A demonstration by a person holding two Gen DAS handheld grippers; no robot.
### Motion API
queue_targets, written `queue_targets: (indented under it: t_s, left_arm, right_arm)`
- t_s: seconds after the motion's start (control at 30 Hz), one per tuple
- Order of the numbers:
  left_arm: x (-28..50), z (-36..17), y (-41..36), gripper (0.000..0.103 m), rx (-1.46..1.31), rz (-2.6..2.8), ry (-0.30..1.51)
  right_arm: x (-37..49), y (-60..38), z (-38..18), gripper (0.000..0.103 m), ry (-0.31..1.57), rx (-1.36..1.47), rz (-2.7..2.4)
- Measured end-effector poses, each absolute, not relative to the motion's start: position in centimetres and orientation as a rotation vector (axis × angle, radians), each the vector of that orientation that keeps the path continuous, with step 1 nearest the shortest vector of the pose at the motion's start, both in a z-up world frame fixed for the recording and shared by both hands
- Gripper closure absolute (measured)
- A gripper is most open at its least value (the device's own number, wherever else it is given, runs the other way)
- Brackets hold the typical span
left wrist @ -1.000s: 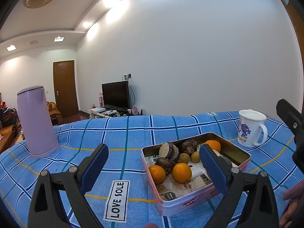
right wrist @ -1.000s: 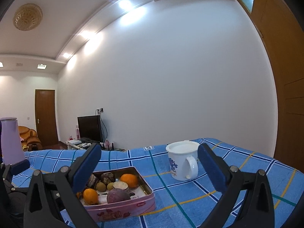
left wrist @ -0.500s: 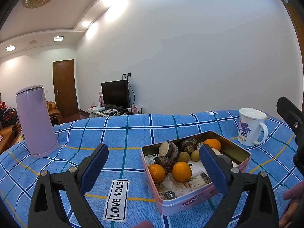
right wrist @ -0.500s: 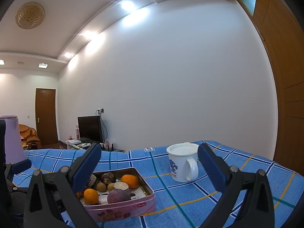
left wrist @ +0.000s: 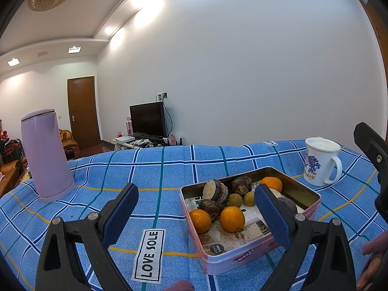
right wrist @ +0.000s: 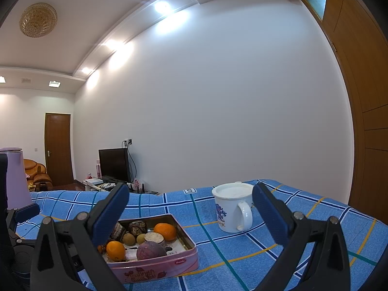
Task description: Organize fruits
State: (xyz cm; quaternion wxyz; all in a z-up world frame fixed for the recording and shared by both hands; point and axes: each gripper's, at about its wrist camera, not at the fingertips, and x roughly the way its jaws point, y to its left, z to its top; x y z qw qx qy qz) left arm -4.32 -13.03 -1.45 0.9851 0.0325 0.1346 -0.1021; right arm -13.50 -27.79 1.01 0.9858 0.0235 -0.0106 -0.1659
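Both the left gripper (left wrist: 194,208) and right gripper (right wrist: 190,208) hang spread and empty above the pink tin (left wrist: 242,257) of fruits at lower centre; a careless descent could nudge the tin or roll an orange (left wrist: 232,218).

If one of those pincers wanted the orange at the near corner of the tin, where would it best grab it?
Across its widest part, coming from above. The orange is round and sits low in the tin, with another orange close on one side and the wall in front, so a sideways approach looks blocked. The open left gripper is probably nearest; one finger must slip between the two oranges.
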Motion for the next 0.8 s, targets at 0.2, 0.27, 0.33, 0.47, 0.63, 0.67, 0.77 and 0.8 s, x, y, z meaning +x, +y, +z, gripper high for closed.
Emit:
queue_targets:
  t_s: [0.2,0.27,0.33,0.47,0.63,0.67,0.77,0.8]
  left_arm:
    - [-4.27,-1.53,-12.98,0.006,0.066,-0.208,0.274]
    - [-4.27,-1.55,-12.97,0.006,0.068,-0.208,0.274]
    - [-4.27,-1.56,-12.97,0.006,0.067,-0.207,0.274]
    - [-4.06,-1.64,-12.82,0.006,0.055,-0.194,0.287]
    - [-3.83,-1.77,-12.34,0.006,0.017,-0.227,0.311]
    - [-3.89,-1.75,-12.39,0.006,0.017,-0.229,0.308]
    - [-3.95,-1.74,-12.53,0.006,0.023,-0.230,0.308]
    - [-3.91,-1.75,-12.51,0.006,0.022,-0.230,0.311]
  right_arm:
    - [-13.50,-27.80,1.00,0.000,-0.022,0.047,-0.333]
    - [-13.50,-27.80,1.00,0.000,-0.022,0.047,-0.334]
    - [-13.49,-27.80,0.99,0.000,-0.022,0.047,-0.333]
    - [-13.49,-27.81,0.98,0.000,-0.022,0.047,-0.333]
    - [-13.42,-27.78,0.92,0.000,-0.018,0.045,-0.335]
    - [-13.40,-27.79,0.92,0.000,-0.016,0.045,-0.336]
    - [-13.25,-27.97,0.93,0.000,-0.008,0.049,-0.343]
    - [-13.15,-28.09,0.94,0.000,-0.004,0.052,-0.345]
